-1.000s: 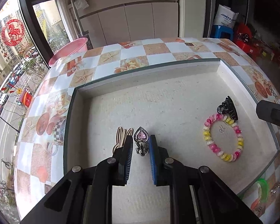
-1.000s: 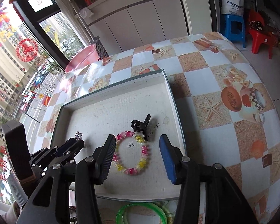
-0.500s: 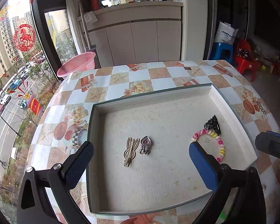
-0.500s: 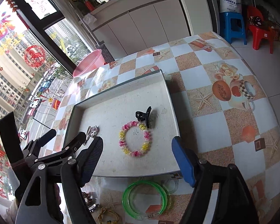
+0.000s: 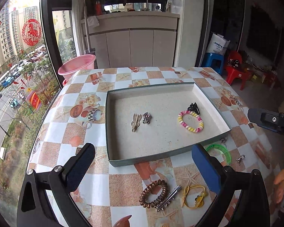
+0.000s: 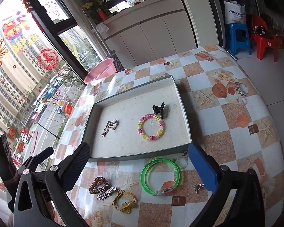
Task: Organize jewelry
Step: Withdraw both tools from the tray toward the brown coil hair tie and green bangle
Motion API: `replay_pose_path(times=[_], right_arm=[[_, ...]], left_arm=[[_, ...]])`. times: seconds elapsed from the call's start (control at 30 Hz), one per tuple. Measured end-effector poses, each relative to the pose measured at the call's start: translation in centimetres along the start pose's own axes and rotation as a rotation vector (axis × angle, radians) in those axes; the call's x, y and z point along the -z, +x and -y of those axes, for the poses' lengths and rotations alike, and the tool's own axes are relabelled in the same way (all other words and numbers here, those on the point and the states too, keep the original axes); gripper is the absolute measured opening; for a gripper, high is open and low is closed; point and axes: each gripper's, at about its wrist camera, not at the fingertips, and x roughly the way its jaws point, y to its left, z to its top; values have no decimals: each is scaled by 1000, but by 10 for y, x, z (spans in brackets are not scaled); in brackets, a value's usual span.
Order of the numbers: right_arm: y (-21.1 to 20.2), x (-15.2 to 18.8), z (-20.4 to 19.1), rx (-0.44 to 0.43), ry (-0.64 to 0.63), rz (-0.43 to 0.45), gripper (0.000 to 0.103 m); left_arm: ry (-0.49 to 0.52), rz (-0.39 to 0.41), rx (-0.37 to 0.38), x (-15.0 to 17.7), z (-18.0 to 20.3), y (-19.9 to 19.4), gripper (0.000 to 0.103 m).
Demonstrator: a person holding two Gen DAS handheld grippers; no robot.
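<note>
Jaws wide and empty on both my left gripper [image 5: 142, 172] and right gripper [image 6: 142, 168], I should drop slowly onto the brown coiled hair tie [image 5: 153, 193] at six o'clock from the shallow grey tray [image 5: 111, 130].

Checkered counter [image 5: 123, 181] carries shallow tray [image 5: 111, 132], brown coil tie [image 5: 153, 193], silver clip [image 5: 168, 198], yellow tie [image 5: 195, 196], green bangles [image 6: 161, 176].

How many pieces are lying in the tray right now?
4: a beige hair clip beside a silver heart pendant at the tray's left, a pink-yellow coil bracelet touching a black claw clip at right.
</note>
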Motion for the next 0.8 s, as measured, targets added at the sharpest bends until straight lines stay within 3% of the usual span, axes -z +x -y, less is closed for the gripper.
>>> replay_pose_path(times=[0.3, 0.8], right_arm=[[-34, 20, -20, -4, -30, 19, 103], [-50, 69, -25, 23, -51, -61, 103]], left_arm=[[22, 33, -27, 44, -8, -35, 103], [-52, -68, -3, 102, -35, -29, 103]])
